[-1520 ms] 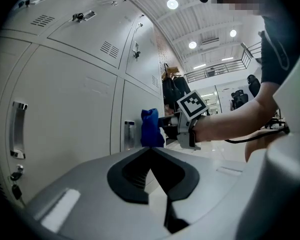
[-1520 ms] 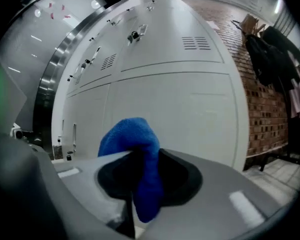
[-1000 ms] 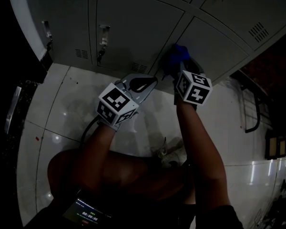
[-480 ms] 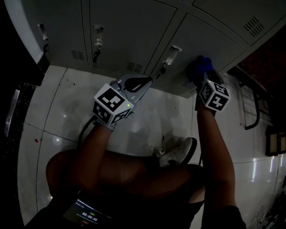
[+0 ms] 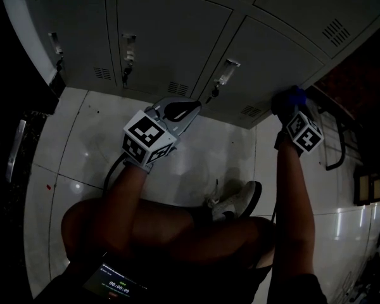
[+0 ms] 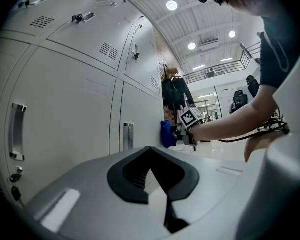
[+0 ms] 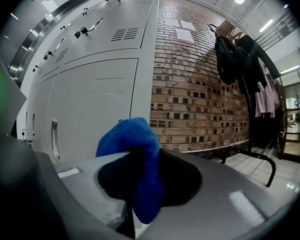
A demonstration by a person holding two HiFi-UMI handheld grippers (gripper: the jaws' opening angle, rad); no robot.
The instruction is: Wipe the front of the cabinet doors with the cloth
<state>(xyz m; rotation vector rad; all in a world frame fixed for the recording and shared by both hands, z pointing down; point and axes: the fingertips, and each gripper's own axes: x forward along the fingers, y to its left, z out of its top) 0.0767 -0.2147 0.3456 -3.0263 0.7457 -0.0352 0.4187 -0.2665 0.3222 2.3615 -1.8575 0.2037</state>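
Crouched before a bank of grey cabinet doors (image 5: 171, 37) on a glossy tiled floor (image 5: 196, 163), one shoe (image 5: 237, 201) showing below the arms. Gripping a blue cloth (image 5: 290, 97) in the right tongs (image 5: 291, 106) — jaws closed on it, a bunched fold standing up above them and a tail hanging down between. Holding that cloth low at the right-hand edge of the rightmost lower door, just where the grey metal meets a brick wall (image 7: 200, 99); from the left gripper view, apparently pressed against the door face. Beyond, along the wall, dark coats (image 7: 235, 54) hanging on a rack.

Holding the left tongs (image 5: 180, 111) apart from the doors, over the floor just in front of the bottom row — jaws shut, nothing between them. Pointing up towards the lower doors, with a metal handle (image 5: 227, 71) near the tip. Well apart from the right tongs, arm bent close to the knees.
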